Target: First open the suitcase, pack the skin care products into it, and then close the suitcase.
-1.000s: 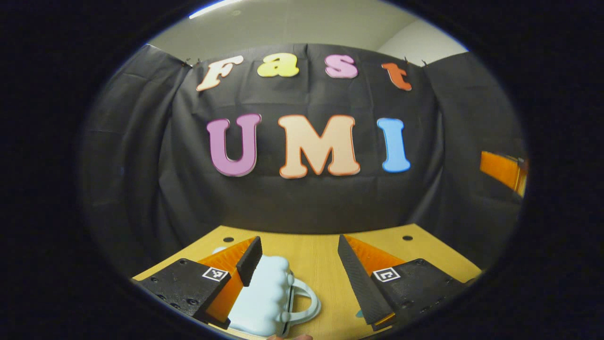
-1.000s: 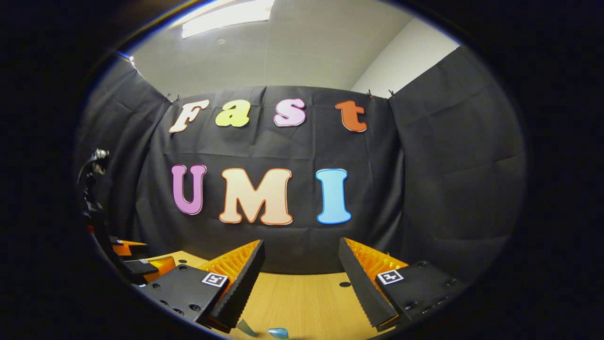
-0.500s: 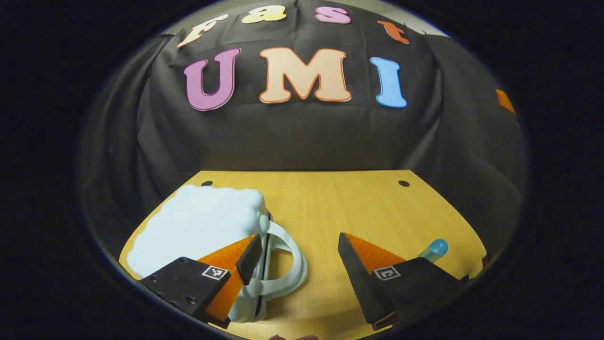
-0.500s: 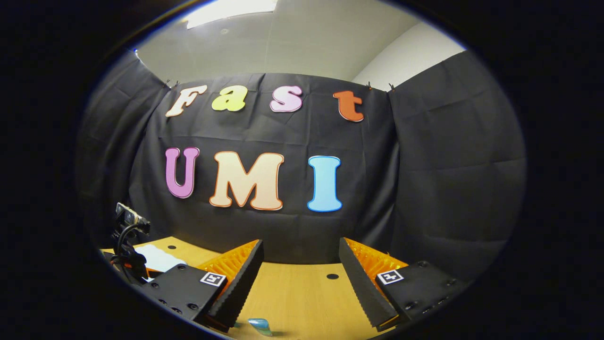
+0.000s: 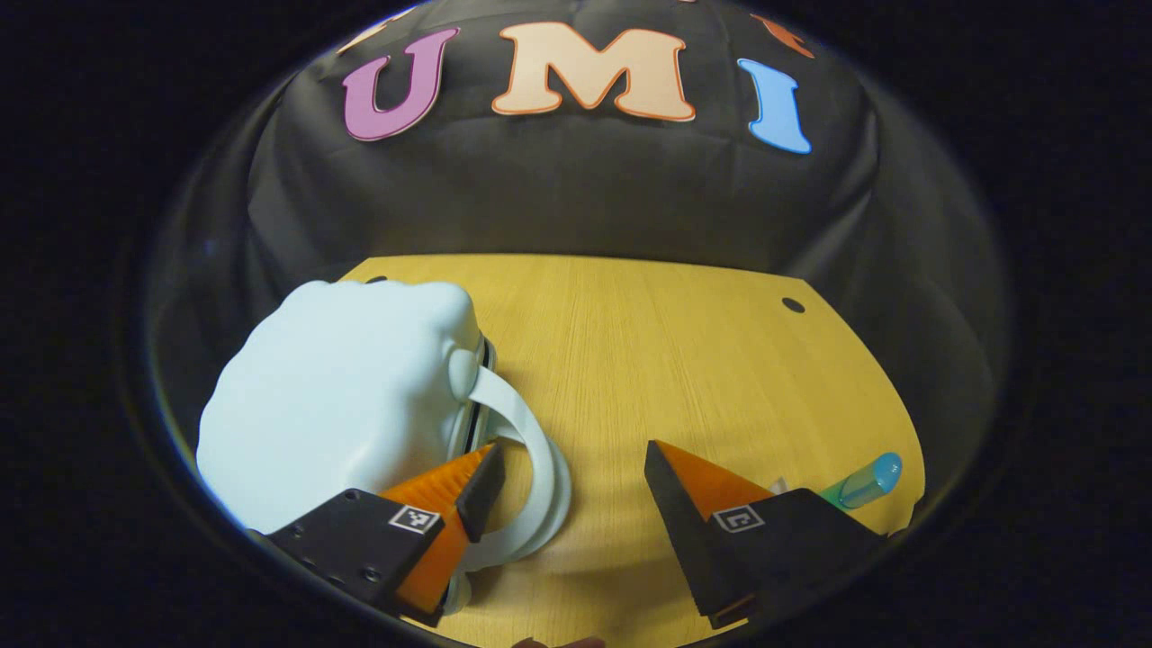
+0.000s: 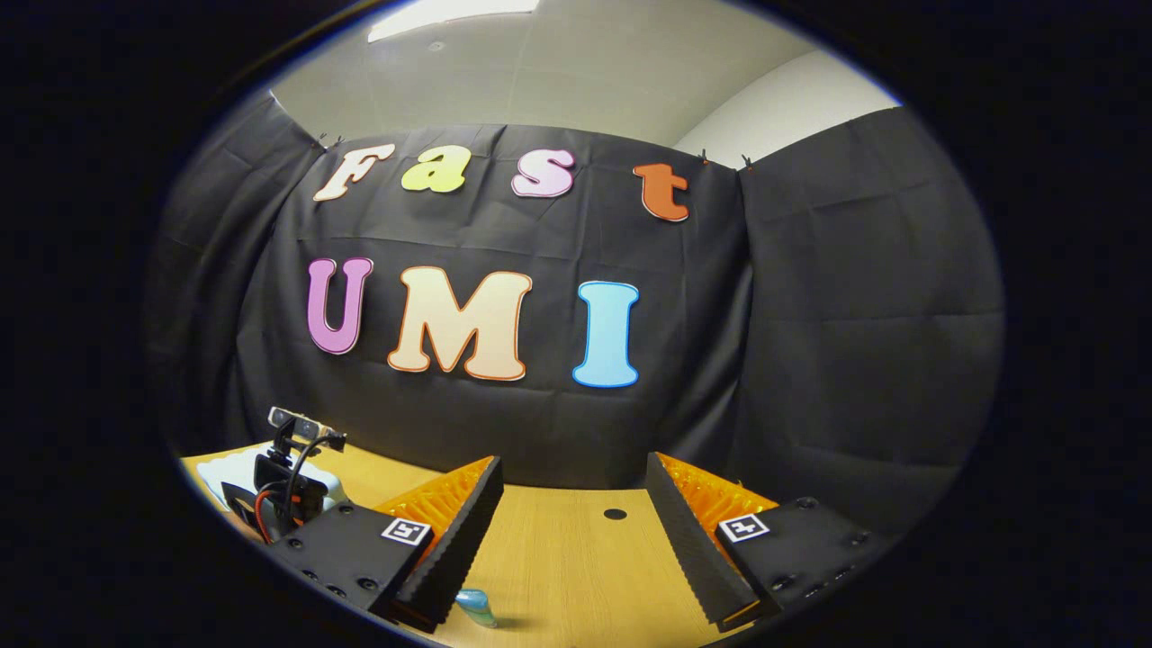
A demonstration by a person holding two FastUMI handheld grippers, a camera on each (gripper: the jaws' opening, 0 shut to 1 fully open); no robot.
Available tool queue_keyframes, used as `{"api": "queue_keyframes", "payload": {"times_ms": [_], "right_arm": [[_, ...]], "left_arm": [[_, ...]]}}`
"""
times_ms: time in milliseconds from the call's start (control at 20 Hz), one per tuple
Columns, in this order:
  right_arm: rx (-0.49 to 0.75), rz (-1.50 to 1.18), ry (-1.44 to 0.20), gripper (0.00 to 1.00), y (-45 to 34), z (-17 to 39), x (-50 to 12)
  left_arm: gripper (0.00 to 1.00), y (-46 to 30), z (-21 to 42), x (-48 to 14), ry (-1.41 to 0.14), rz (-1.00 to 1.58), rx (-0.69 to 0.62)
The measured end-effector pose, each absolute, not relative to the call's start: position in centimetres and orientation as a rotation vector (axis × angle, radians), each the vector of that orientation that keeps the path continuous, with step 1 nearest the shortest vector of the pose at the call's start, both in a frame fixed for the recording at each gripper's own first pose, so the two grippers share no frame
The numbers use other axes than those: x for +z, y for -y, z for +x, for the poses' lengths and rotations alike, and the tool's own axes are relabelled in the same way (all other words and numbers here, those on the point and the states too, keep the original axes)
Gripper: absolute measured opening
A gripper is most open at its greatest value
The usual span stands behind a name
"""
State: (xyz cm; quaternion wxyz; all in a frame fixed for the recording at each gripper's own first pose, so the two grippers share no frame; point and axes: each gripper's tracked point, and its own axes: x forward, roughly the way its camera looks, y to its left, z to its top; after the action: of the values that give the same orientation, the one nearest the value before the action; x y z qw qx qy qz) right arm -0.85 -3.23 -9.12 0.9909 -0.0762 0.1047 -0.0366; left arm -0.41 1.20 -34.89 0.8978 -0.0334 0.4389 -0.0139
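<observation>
A small pale blue suitcase (image 5: 342, 396) lies closed on the wooden table (image 5: 666, 360) at the left of the left gripper view, its loop handle (image 5: 540, 468) pointing right. My left gripper (image 5: 567, 468) is open just above the table, its left finger over the handle and the suitcase's edge. A skin care tube with a blue cap (image 5: 862, 484) lies at the right, behind the right finger. In the right gripper view my right gripper (image 6: 573, 508) is open over the table, with the tube (image 6: 475, 607) low between its fingers. The left gripper's body (image 6: 288, 477) and the suitcase (image 6: 236, 468) sit far left.
The table (image 6: 576, 558) ends against the booth's black cloth wall at the back. Round holes (image 5: 793, 305) mark its far corners. Bare wood stretches between the suitcase and the tube.
The left gripper has tilted down and moved closer to the suitcase, so the table and suitcase now loom larger. The right gripper has turned slightly left, bringing the left gripper and suitcase into sight.
</observation>
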Motion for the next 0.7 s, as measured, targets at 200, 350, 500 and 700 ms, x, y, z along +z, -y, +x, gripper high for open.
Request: {"api": "queue_keyframes", "payload": {"times_ms": [200,350,500,700], "right_arm": [[-0.084,-0.160,-0.218,1.00,3.7,-1.0,-9.5],[-0.087,-0.158,-0.212,1.00,3.9,-1.1,-9.5],[-0.076,-0.143,-0.211,1.00,3.9,-1.1,-9.9],[-0.047,-0.123,-0.209,1.00,3.2,-0.8,-10.2]], "left_arm": [[0.92,-0.7,0.0,-36.0,-0.950,-0.077,-0.060],[0.78,-1.7,-0.5,-36.8,-0.999,-0.066,-0.036],[0.11,-2.9,-0.5,-37.1,-1.034,-0.054,-0.008],[0.06,-2.7,-0.1,-35.3,-1.000,-0.035,-0.011]]}}
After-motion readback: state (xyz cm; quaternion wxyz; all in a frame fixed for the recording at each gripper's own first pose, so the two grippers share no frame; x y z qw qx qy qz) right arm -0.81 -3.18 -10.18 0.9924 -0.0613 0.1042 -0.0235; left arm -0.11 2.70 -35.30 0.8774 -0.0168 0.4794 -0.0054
